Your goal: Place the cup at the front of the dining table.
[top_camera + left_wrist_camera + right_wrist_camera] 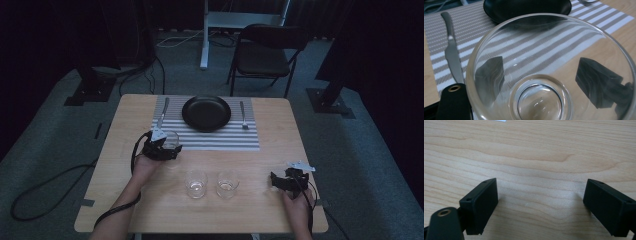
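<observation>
My left gripper (165, 148) is shut on a clear drinking glass (172, 140) at the front left corner of the striped placemat (235, 138). In the left gripper view the glass (544, 65) looms close, and both black jaws show through its wall, one on each side. Beyond it lie the placemat (474, 30), a knife (450, 50) and the black plate (524, 7). My right gripper (278, 180) rests near the table's front right, open. Its jaws (540, 195) stand wide apart over bare wood with nothing between them.
A black plate (206, 113) sits mid-placemat, with a knife (163, 112) to its left and a fork (243, 116) to its right. Two more clear glasses (196, 184) (228, 183) stand side by side near the front edge. A folding chair (265, 52) stands beyond the table.
</observation>
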